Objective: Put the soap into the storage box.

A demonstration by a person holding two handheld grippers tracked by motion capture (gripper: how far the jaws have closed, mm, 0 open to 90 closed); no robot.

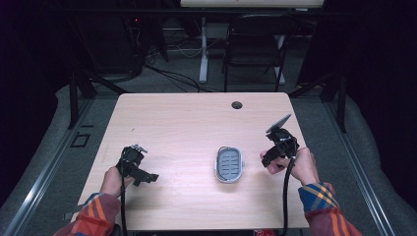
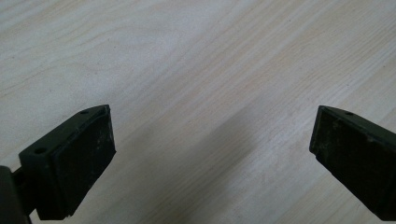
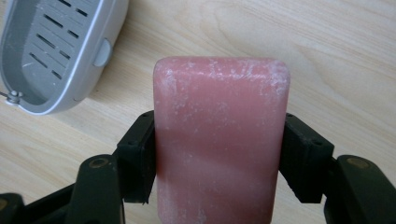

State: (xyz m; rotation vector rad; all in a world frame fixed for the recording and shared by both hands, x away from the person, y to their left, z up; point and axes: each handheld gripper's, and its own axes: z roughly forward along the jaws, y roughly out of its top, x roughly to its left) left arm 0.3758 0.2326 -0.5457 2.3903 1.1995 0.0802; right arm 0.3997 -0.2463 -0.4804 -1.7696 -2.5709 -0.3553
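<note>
A pink bar of soap (image 3: 219, 140) stands clamped between the jaws of my right gripper (image 3: 219, 154), which is shut on its two long sides. That gripper (image 1: 275, 155) hovers at the table's right, just right of a grey slotted soap dish (image 1: 228, 164) lying empty on the wood. The dish (image 3: 51, 51) sits at the upper left in the right gripper view. My left gripper (image 1: 142, 174) rests low at the table's left, its jaws spread wide over bare wood (image 2: 210, 93) with nothing between its pads (image 2: 84, 158).
The light wooden table (image 1: 196, 123) has a round cable hole (image 1: 237, 104) near its far edge. Beyond it stand a black chair (image 1: 255, 44) and a white desk leg (image 1: 203, 49) on a dark floor with cables.
</note>
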